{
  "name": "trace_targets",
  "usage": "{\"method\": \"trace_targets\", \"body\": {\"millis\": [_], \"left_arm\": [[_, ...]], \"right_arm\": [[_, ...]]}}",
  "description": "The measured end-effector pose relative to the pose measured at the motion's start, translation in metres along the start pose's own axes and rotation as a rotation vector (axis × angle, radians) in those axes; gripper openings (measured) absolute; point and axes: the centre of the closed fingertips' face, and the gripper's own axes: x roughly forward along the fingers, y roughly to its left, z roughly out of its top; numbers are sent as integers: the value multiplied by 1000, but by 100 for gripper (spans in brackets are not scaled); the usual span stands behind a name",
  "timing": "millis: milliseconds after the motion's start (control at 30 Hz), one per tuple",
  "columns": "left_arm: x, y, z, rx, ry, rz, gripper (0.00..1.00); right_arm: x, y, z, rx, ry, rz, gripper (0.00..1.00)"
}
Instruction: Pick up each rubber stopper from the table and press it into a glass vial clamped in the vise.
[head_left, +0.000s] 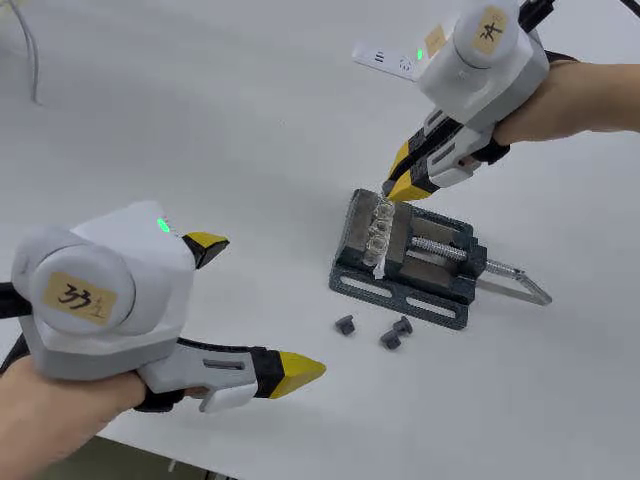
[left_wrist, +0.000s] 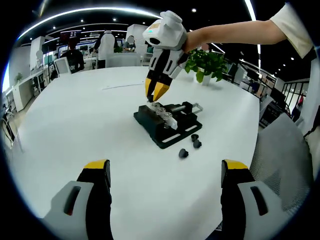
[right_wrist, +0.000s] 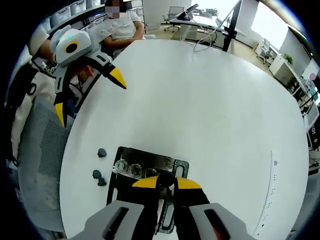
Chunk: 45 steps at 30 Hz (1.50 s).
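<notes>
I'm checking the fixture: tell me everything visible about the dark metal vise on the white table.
The dark grey metal vise sits flat on the white table, a slotted flange along its base, a silver screw and handle bar sticking out one end. Its jaws clamp a row of clear glass vials upright. The right gripper has its tips at the end vial; three dark rubber stoppers lie beside the base.

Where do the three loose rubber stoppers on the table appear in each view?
Head view: the rubber stoppers lie below centre and slightly to the right, on the table in front of the vise.
Left gripper view: right of centre, beside the vise.
Right gripper view: lower left, left of the vise.
Shared landmark: the dark vise that holds the glass vials.
</notes>
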Motion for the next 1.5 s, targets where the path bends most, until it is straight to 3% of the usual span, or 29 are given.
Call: {"method": "trace_targets", "body": {"millis": [300,1000,1200,1500], "left_arm": [[1,-1,-1,-1,-1,-2,91],[3,-7,1,1,-3,-11,90],[4,-8,2,2,-3,-15,90],[3,-8,2,-1,-2,-14,90]], "right_arm": [[0,-2,-1,55,-52,-22,5],[-2,-6,-5,277,-189,-196,4],[-2,-6,-4,285,-195,-198,5],[-2,-5,-4,228,-155,-194,7]]}}
